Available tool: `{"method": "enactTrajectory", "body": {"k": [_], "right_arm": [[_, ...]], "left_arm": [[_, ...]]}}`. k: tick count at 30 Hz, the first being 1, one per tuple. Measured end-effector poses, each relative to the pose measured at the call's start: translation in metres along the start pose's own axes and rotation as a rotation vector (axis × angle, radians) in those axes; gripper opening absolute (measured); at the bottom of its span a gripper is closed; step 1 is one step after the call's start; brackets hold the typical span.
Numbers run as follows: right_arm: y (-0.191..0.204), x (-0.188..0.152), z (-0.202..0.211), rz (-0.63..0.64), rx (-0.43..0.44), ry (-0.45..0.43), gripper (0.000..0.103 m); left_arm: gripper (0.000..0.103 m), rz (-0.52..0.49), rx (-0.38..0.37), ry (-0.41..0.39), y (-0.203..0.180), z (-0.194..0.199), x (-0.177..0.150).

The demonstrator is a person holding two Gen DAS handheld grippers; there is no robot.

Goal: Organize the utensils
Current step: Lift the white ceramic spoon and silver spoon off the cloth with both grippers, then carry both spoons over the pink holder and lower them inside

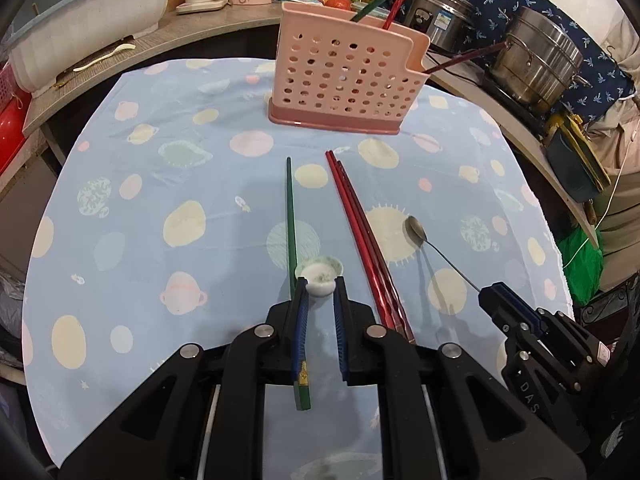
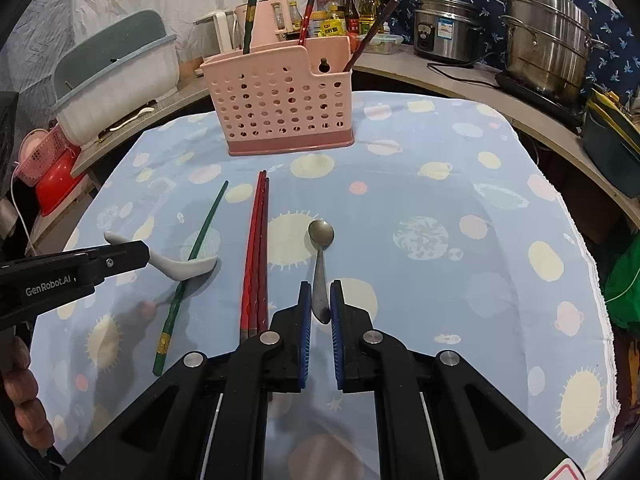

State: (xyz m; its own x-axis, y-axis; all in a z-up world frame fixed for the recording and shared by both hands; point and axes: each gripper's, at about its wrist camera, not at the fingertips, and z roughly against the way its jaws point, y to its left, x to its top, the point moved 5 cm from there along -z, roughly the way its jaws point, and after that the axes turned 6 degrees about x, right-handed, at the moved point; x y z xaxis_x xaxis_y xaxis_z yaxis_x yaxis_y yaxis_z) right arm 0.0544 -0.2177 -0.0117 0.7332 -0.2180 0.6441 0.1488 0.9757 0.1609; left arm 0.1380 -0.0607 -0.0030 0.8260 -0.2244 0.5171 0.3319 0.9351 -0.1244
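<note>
I am holding a white ceramic soup spoon (image 1: 320,278) in my left gripper (image 1: 320,286), its blue-padded fingers (image 1: 301,312) nearly closed on the spoon's handle while the bowl is pointing away from me; from the right wrist view the spoon (image 2: 180,266) is hanging clear above the cloth, casting a shadow beneath it. My right gripper (image 2: 320,296) is pinching the handle of a thin grey metal spoon (image 2: 321,240), jaws almost together, with the oval bowl tilting toward the far side. Both spoons are sitting over the light blue tablecloth printed with planets and suns (image 1: 160,200). A single dark green chopstick (image 1: 291,216) is lying on the cloth just under and left of my left gripper, running near to far. To its right a pair of red chopsticks (image 1: 360,232) is lying side by side, touching, between the two grippers. At the far edge of the cloth a pink perforated plastic utensil holder (image 1: 344,80) is standing upright, already carrying a green chopstick (image 2: 250,20), a red chopstick (image 2: 307,16) and a dark brown chopstick (image 2: 372,32) leaning out of its compartments. Beyond it, on the right, steel pots (image 2: 544,44) are sitting on a counter.
</note>
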Motion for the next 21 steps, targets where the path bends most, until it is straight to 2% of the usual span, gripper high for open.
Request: {"method": "enactTrajectory", "body": {"k": [6,8,21], "right_arm": [[0.001,0.019,0.014,0.003,0.012,-0.042,0.007],[0.003,0.027,0.018,0.007,0.017,-0.056,0.002],[-0.001,0.049,0.03,0.006,0.019,-0.1,0.002]], "left_arm": [[0.012,-0.007,0.0,-0.027,-0.002,0.009,0.012],[0.012,-0.009,0.001,-0.032,-0.003,0.011,0.016],[0.012,-0.016,0.0,-0.084,-0.004,0.028,0.04]]}}
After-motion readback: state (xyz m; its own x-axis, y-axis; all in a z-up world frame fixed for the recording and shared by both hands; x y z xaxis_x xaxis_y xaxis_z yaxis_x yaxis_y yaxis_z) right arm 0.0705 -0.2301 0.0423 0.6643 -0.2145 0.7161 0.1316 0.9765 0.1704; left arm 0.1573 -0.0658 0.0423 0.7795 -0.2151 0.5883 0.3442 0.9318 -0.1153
